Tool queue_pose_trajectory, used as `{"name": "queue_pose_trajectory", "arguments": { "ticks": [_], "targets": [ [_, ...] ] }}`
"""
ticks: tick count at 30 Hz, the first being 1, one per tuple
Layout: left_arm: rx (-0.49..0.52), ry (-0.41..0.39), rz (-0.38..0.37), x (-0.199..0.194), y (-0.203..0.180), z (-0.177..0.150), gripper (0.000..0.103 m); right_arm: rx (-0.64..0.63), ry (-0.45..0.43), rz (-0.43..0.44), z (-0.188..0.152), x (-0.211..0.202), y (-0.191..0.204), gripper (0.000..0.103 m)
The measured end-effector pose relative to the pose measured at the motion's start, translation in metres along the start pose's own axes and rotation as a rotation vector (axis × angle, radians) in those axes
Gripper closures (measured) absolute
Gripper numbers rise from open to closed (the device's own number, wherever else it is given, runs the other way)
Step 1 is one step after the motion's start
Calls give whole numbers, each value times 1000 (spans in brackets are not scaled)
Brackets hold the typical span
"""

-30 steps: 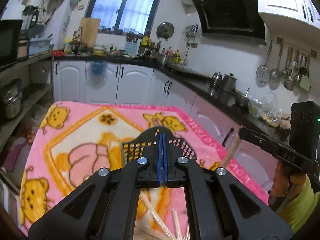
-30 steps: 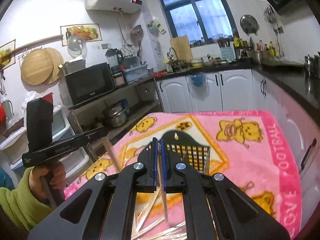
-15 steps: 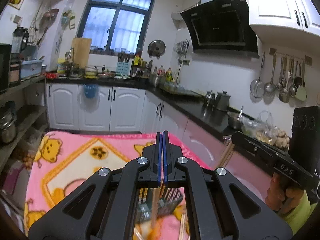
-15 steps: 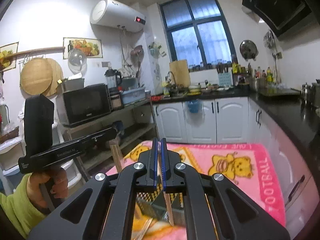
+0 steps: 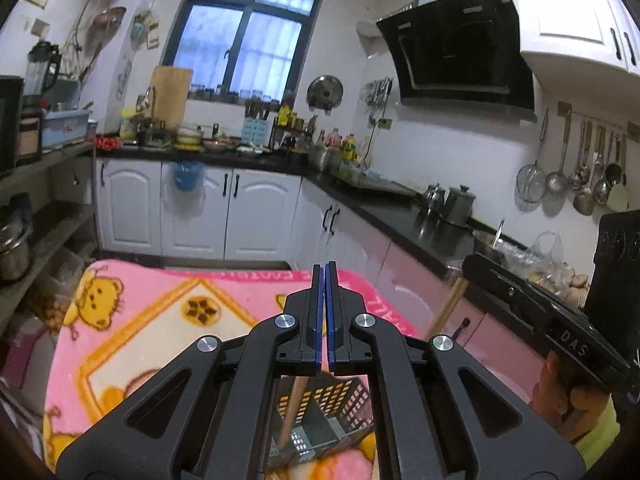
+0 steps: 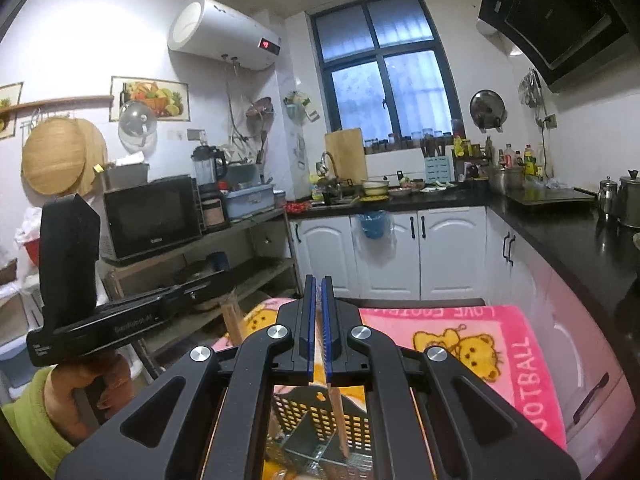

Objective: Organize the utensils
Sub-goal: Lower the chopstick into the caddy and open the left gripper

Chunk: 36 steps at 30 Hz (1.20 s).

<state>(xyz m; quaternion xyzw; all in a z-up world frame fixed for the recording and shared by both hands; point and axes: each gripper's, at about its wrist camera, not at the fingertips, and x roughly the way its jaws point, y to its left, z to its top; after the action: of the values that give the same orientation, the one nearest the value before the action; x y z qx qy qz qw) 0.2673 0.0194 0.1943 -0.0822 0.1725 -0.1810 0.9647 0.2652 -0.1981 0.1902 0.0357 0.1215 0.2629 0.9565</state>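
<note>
Gripping one wooden chopstick (image 5: 291, 408) in the left gripper (image 5: 324, 316), fingers nearly closed around it, tip dangling into the black mesh utensil basket (image 5: 340, 424) at 6 o'clock. Pinching a second chopstick (image 6: 338, 420) likewise in the right gripper (image 6: 317, 328), pitched down over the same basket on the pink blanket (image 6: 460, 340). Judging both light, stiff, smooth, likely slipping; best gripping mid-shaft.

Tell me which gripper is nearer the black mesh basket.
Cannot tell: left gripper and right gripper both hang directly above the black mesh basket, each lowering a chopstick into it.
</note>
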Motion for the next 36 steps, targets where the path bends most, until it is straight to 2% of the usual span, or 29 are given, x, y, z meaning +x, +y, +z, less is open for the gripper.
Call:
{"name": "queue_pose_trajectory", "arguments": {
  "ticks": [7,16,20,22,24,26,28,30,36],
  "targets": [
    [-25,63,-24,20,12,-26,103,57,69,-33,-24,27,-8,99],
    [-23,74,17,13,21,-59,103,79,101,-77,-56,27,-10,99],
    [-47,76,34,7,28,-70,103,108,102,-96,-67,15,-14,79],
    [-52,64,52,2,30,-73,99,109,92,-106,-69,7,-16,79],
    [-64,55,63,-4,32,-75,79,110,81,-120,-73,-2,-17,70],
    [-78,47,69,-11,34,-79,70,114,78,-130,-77,-9,-17,65],
    [-82,39,82,-17,34,-82,66,114,80,-136,-81,-16,-18,65],
    [-91,35,90,-22,35,-85,54,114,86,-137,-85,-22,-18,64],
    [-102,24,103,-40,33,-91,32,97,114,-137,-99,-37,-13,57]
  ]
}}
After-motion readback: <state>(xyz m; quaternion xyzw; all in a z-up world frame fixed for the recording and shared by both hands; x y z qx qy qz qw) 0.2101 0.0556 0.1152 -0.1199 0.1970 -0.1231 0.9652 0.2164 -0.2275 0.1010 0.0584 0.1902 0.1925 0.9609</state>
